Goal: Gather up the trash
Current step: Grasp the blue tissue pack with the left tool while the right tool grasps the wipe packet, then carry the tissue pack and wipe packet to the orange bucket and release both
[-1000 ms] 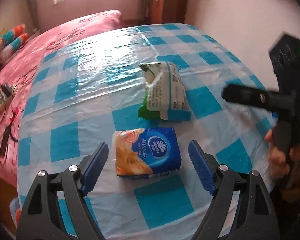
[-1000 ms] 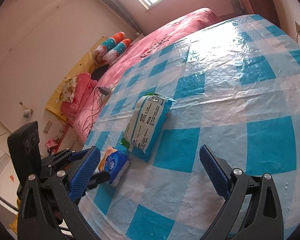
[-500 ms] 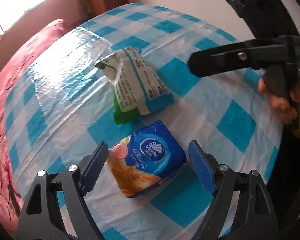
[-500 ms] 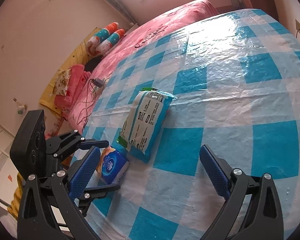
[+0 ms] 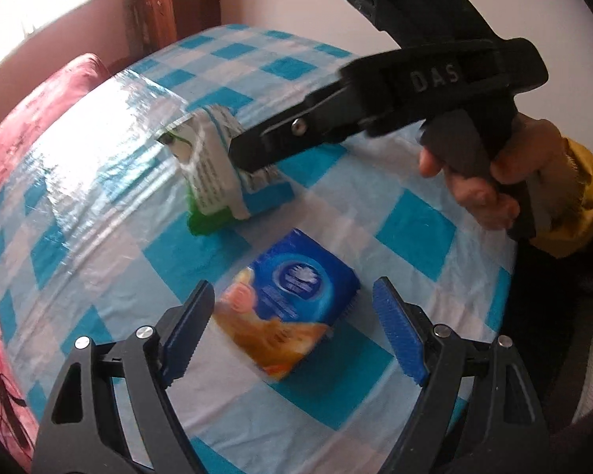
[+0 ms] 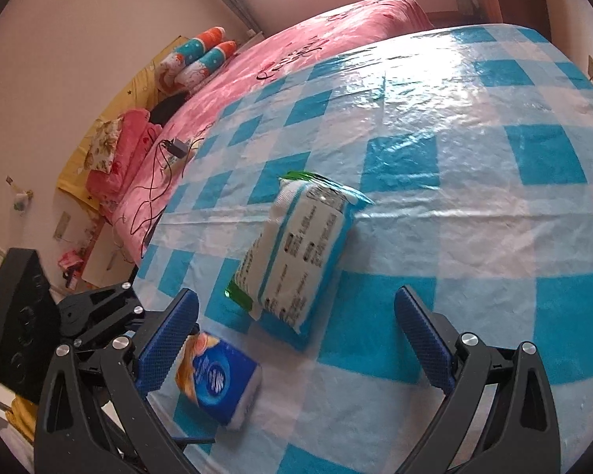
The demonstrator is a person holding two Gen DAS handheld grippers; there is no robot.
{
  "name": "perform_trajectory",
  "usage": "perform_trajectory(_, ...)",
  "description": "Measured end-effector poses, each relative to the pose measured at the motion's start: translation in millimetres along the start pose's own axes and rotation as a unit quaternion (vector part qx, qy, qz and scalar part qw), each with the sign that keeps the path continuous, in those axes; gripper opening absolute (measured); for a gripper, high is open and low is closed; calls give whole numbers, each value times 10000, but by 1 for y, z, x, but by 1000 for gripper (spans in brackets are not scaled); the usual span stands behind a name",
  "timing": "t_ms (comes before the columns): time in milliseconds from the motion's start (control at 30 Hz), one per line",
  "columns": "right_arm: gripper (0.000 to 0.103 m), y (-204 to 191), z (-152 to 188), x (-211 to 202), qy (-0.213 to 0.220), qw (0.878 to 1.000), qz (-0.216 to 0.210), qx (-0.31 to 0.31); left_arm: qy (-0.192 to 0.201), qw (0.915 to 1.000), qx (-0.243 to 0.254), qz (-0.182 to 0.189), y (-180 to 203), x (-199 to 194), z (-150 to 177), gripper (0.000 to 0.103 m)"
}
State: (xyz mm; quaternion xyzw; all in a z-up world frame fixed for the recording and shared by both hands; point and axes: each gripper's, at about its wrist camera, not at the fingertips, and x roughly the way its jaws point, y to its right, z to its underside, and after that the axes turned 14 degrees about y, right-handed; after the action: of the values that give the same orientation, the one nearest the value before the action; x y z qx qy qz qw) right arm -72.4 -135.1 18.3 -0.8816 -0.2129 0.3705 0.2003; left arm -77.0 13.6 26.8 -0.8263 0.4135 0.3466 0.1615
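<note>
Two pieces of trash on a worktop covered in blue-and-white checked plastic. Nearer the edge, a small blue and orange tissue pack, lying flat, framed between the blue fingertips of the left gripper; jaws apart, pads clear of the pack on both sides, nothing clamped. Just beyond it, not touching, a larger white wipes packet with blue and green trim and printed text, resting on its long side. Seen from the right wrist, right gripper poised short of that packet, jaws wide apart and empty, the tissue pack just beside its left pad. From the left wrist, the right gripper's black body reaching across over the wipes packet, one finger tip overlapping the packet in the picture; contact impossible to judge. Gripped at the handle by a hand emerging from a yellow sleeve. Behind the worktop, a bed under a pink cover with cables and a charger lying on it, rolled pillows at the head, a bright window above.
</note>
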Motion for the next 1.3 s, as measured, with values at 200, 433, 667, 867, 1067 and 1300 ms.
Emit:
perform_trajectory(200, 98, -14, -10, 19, 24, 9997, 66, -238, 6, 10000, 85, 28, -2, 11, 4, 83)
perform_trajectory(433, 78, -23, -9, 38, 70, 9974, 275, -661, 194, 9995, -117, 208, -7, 12, 7, 83)
perform_trajectory(667, 64, -26, -9, 49, 190, 9943, 441, -952, 292, 9991, 16, 297, 9, 12, 10, 83)
perform_trajectory(867, 52, -33, -5, 55, 286, 9866, 677, -1456, 459, 9989, 121, -8, 27, 14, 14, 82)
perform_trajectory(1067, 43, -23, -7, 52, 308, 9908, 518, -1212, 686, 9968, -220, -344, 30, -2, 27, 64)
perform_trajectory(1300, 40, -7, -11, 42, 397, 9960, 176, -783, 864, 9915, -833, -506, 27, -18, 38, 52)
